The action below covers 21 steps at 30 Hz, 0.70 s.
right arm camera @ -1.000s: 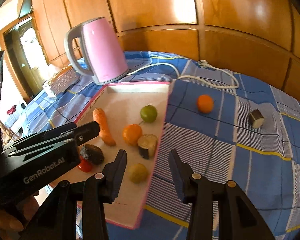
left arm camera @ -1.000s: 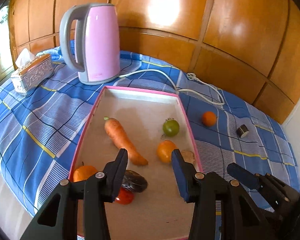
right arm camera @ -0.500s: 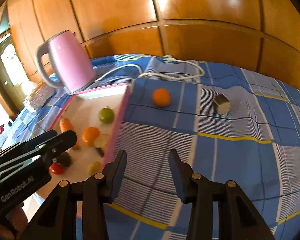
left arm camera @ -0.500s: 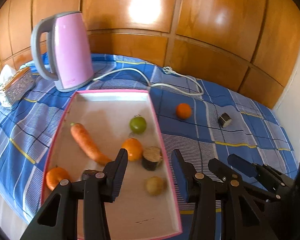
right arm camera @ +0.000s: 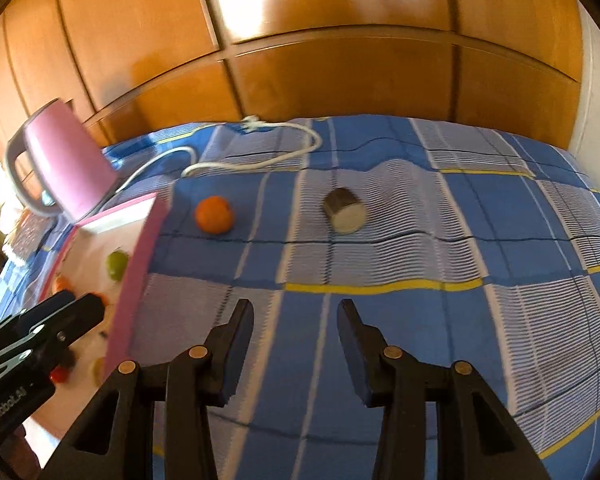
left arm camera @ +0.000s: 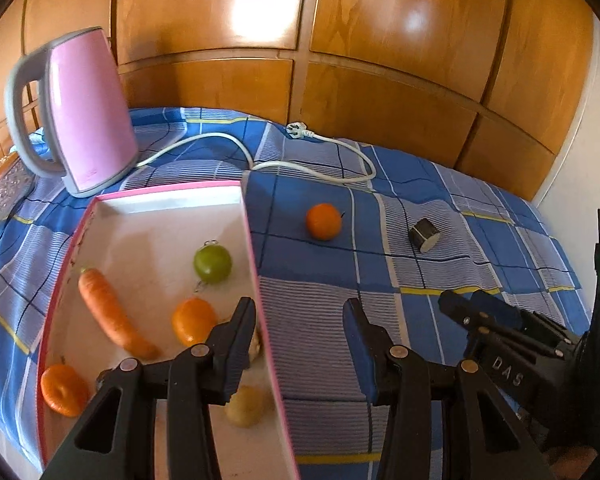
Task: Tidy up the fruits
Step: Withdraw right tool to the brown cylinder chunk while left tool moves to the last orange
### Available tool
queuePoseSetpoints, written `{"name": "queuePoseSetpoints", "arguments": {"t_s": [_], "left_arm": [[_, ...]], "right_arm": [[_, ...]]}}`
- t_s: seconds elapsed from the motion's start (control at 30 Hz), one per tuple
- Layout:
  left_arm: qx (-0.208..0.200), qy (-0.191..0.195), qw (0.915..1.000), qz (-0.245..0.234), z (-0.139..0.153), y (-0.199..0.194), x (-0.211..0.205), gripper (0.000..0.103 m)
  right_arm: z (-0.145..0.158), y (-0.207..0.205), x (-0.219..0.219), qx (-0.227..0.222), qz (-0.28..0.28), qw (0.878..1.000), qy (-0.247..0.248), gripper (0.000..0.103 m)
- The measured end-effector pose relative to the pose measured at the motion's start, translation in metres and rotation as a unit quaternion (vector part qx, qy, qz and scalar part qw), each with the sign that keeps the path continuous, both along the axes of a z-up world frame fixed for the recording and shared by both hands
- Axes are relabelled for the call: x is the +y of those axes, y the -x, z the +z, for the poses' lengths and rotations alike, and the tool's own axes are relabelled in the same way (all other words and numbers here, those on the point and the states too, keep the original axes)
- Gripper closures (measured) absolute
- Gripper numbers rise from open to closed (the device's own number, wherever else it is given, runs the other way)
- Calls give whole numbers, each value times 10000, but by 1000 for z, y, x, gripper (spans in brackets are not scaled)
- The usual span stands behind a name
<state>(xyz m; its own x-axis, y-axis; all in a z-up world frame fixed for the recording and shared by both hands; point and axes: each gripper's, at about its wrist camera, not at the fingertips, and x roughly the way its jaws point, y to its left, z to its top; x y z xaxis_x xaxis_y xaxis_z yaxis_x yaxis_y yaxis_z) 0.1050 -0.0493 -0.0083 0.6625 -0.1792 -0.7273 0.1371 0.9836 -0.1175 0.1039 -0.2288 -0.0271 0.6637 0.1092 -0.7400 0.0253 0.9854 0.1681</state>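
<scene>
Now both views have swung right vs a sec ago, off the pink tray (left arm camera: 256, 276) (carrot, green fruit etc. inside) toward the loose orange (left arm camera: 323, 221) and the dark cut piece (left arm camera: 423, 234) on the blue cloth, so likely the next pickup targets. Left gripper (left arm camera: 300, 342) hangs over the tray's right rim, jaws apart, empty. Right gripper (right arm camera: 296, 340) hovers low, aimed between both pieces, also spread and empty.

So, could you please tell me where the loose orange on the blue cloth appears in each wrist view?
Left wrist: the loose orange lies centre frame, right of the pink tray.
Right wrist: the orange lies left of centre, just right of the tray's far corner.
Shared landmark: the pink kettle, far left in both.
</scene>
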Motion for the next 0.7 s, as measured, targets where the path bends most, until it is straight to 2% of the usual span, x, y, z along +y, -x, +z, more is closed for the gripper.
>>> {"name": "queuePoseSetpoints", "arguments": {"t_s": [0.7], "left_arm": [[315, 158, 9994, -56, -18, -71, -26, 57]], "right_arm": [[-18, -80, -25, 168, -162, 9995, 230, 59]]}}
